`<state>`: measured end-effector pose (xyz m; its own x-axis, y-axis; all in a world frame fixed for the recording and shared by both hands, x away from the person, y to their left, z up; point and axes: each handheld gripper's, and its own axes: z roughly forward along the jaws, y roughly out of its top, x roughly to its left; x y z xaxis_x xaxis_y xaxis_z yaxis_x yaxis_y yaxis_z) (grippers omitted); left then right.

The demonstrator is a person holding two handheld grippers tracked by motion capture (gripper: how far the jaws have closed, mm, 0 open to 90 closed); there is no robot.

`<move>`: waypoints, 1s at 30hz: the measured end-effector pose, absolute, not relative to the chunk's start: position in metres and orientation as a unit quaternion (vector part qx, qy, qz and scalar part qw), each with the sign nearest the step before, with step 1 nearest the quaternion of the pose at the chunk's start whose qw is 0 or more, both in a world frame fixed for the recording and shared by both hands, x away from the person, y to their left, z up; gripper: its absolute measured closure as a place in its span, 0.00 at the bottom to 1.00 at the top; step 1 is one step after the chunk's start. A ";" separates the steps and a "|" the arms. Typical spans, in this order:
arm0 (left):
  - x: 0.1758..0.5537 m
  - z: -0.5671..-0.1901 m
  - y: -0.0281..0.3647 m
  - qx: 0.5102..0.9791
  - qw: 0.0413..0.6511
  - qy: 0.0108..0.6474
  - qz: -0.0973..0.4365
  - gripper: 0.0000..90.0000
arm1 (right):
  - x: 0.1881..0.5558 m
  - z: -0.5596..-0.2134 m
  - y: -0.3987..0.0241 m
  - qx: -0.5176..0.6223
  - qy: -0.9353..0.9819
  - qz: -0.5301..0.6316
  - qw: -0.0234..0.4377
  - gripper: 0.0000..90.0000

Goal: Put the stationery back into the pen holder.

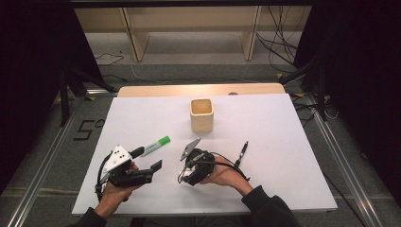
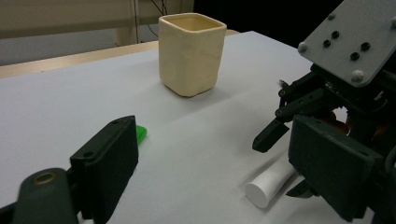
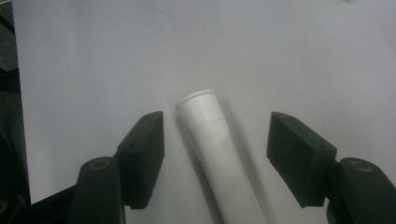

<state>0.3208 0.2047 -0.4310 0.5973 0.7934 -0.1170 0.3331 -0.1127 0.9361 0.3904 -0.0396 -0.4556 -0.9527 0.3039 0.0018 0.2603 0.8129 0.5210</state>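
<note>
White tube (image 3: 219, 158): lies on worktop (image 1: 283, 142) at six o'clock of cup (image 1: 202, 115), unlifted.
Right gripper (image 3: 215, 156): fingers open, straddling tube.
Left gripper (image 1: 153, 166): fingers open, empty.
Progress: probably early; grasp pending.

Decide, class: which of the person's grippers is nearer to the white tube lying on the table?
Right. The right gripper has its open jaws either side of the white tube; the left gripper is off to one side, also open.

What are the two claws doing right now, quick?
Left claw: open, holding nothing, near the green-capped marker.
Right claw: open, jaws on either side of a white marker lying on the table, not gripping it yet.
</note>
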 end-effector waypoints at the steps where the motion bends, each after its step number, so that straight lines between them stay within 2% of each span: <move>1: 0.321 -0.431 0.205 0.713 0.538 0.395 0.214 0.17 | 0.391 -0.456 -0.039 0.143 0.952 0.268 0.038 0.45; 30: 0.321 -0.431 0.204 0.714 0.537 0.394 0.215 0.17 | 0.393 -0.469 -0.024 0.106 0.970 0.217 0.031 0.70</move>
<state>0.3207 0.2042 -0.4311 0.5978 0.7932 -0.1161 0.3319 -0.1131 0.9365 0.3929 -0.0243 -0.4693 -0.9755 0.2194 -0.0145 0.1922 0.8833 0.4277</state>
